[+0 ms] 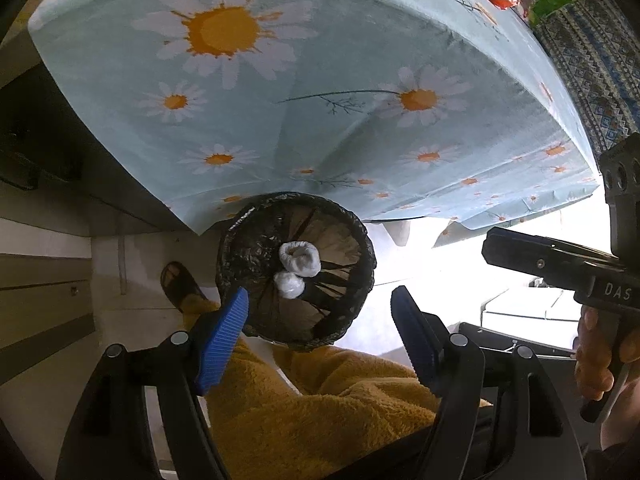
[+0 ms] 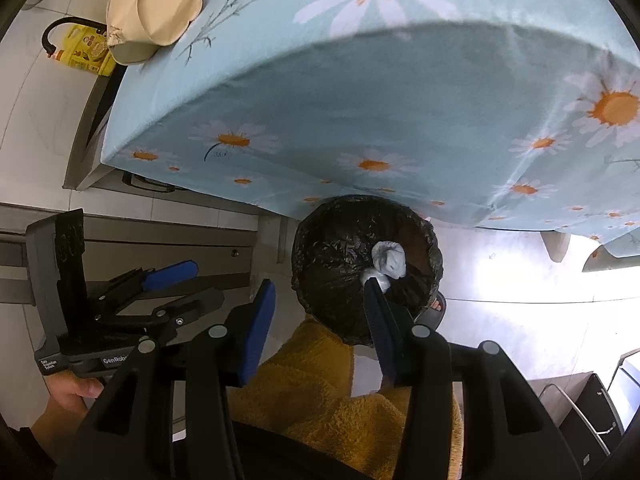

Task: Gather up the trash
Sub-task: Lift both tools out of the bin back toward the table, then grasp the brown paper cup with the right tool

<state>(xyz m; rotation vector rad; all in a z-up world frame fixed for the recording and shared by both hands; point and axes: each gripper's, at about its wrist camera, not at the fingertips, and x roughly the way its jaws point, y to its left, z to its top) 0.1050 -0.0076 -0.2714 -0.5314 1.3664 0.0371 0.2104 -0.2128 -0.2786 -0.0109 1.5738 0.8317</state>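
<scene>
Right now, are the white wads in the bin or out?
In. Both white wads lie inside the black-lined bin, below its rim, in both wrist views; neither gripper holds anything.

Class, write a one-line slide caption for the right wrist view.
Open right tool above a black-lined bin holding two white wads, beside a daisy-cloth table.

A daisy-print tablecloth (image 2: 360, 92) is draping over the table edge beyond the jaws. A beige cap (image 2: 152, 16) is lying on it far up to the left, above a yellow bottle (image 2: 82, 54) standing on the floor. Mustard fleece fabric (image 1: 320, 412) is bunching just below the jaws.
</scene>
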